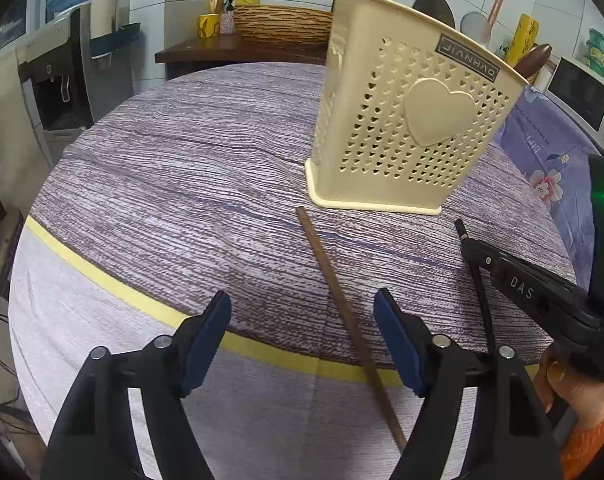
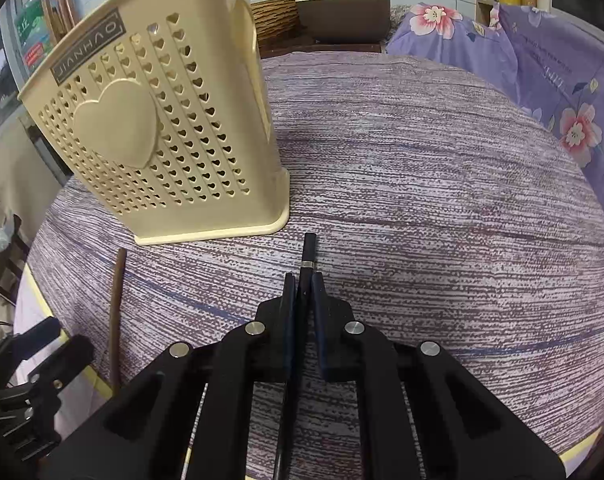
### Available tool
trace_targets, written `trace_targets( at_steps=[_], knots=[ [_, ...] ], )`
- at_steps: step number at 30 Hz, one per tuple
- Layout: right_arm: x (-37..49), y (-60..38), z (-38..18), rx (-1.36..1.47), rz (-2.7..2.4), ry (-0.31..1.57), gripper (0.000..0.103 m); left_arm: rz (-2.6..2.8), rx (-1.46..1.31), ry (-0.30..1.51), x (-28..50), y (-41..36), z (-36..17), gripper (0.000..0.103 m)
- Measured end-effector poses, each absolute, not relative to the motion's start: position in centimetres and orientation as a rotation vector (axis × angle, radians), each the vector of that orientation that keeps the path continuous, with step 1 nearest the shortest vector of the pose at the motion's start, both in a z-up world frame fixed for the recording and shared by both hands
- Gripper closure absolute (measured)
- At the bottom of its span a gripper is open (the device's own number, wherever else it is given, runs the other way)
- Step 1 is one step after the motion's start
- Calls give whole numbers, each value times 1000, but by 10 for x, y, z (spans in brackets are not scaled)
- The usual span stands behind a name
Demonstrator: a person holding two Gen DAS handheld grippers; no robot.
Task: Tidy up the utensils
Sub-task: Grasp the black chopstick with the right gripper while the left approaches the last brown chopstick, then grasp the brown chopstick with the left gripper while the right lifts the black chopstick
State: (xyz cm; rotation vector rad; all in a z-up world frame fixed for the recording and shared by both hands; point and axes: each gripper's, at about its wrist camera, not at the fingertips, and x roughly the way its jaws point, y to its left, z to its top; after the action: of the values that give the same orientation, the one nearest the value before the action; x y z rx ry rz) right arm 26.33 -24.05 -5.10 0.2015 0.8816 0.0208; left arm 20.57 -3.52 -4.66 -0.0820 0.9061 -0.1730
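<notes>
A: In the right wrist view, the right gripper (image 2: 302, 280) sits at lower centre with its jaws closed onto the black chopstick (image 2: 308, 249), whose banded tip pokes out just past the fingertips.

B: So the pick looks made. I'd lift it clear of the tablecloth (image 2: 442, 200), tip it upright, then lower it into the cream holder (image 2: 158, 128) at the upper left, which stands near the tip.

A: And the other tool?

B: In the left wrist view, the left gripper (image 1: 302, 316) is at the bottom, jaws wide apart, holding nothing. The brown chopstick (image 1: 342, 312) lies diagonally on the cloth between its fingers, nearer the right-hand one, untouched.

A: How should it close?

B: Centre the stick between the pads first, then squeeze, so it doesn't roll or skid away.

A: Pose?

B: Both tools slant down at the table. The right tool enters the left view from the right edge, a hand (image 1: 574, 384) on it.
</notes>
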Motion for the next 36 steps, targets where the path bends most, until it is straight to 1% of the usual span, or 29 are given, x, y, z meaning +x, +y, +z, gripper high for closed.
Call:
trace_targets(
  at_steps=[2, 3, 5, 6, 8, 14, 18, 23, 25, 27, 29, 32, 36],
  knots=[
    [258, -241, -48, 194, 20, 865, 94, -174, -60, 917, 209, -43, -48, 45],
    [255, -240, -46, 189, 19, 853, 94, -173, -51, 921, 211, -46, -48, 48],
    [248, -241, -41, 184, 17, 834, 94, -163, -40, 933, 215, -52, -50, 59],
    [242, -241, -37, 182, 14, 815, 94, -161, -44, 943, 219, -54, -52, 61],
    [234, -241, -30, 180, 14, 789, 94, -146, -54, 961, 223, -56, -54, 68],
    [216, -239, -16, 192, 45, 748, 94, -74, -59, 956, 228, -62, -55, 80],
    [213, -239, -13, 201, 65, 736, 95, -58, -62, 961, 231, -65, -55, 81],
    [214, -250, -20, 240, 72, 768, 94, -42, -47, 968, 237, -67, -55, 81],
    [215, -252, -24, 242, 76, 785, 89, -44, -60, 966, 236, -67, -56, 79],
    [213, -254, -25, 250, 76, 777, 73, -43, -56, 960, 234, -68, -55, 78],
    [213, -253, -28, 243, 77, 783, 66, -42, -47, 957, 232, -69, -56, 78],
    [217, -248, -35, 214, 82, 814, 67, -44, -44, 956, 228, -70, -56, 78],
    [223, -240, -44, 190, 85, 856, 70, -42, -34, 951, 229, -73, -56, 79]
  ],
)
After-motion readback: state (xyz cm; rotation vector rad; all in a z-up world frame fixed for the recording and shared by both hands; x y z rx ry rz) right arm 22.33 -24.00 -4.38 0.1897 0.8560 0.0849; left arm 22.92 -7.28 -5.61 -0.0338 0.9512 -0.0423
